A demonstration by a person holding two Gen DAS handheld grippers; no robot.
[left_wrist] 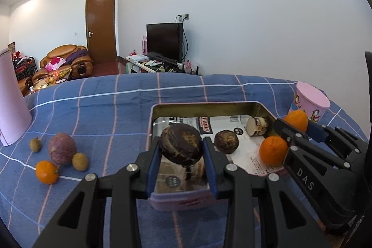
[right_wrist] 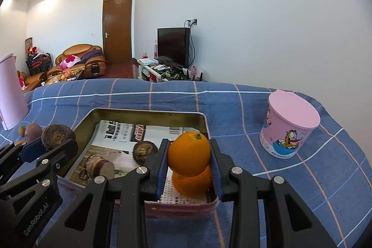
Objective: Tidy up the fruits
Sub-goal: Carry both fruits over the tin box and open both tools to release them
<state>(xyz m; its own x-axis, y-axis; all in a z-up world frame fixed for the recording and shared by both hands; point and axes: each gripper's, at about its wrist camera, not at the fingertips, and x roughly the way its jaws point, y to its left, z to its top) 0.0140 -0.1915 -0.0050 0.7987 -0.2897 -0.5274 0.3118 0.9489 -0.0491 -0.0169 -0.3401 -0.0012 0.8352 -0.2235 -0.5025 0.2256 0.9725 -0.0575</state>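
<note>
L gripper (left_wrist: pixel 182 155) clamps dark brown fruit (left_wrist: pixel 181 147) above pink tin (left_wrist: pixel 186 202); R gripper (right_wrist: pixel 189 155) clamps orange (right_wrist: pixel 188 152) above tin's right end, over 2nd orange (right_wrist: pixel 193 185) inside.

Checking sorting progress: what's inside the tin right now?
Inside the tin: printed paper lining, one dark brown fruit, one orange. Its near part is hidden behind the hand-held grippers and their fruits.

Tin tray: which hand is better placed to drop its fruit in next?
Right, probably. The right tongs hold an orange directly above the orange in the tin tray. The left tongs hold a dark brown fruit over the tray's near edge.
</note>
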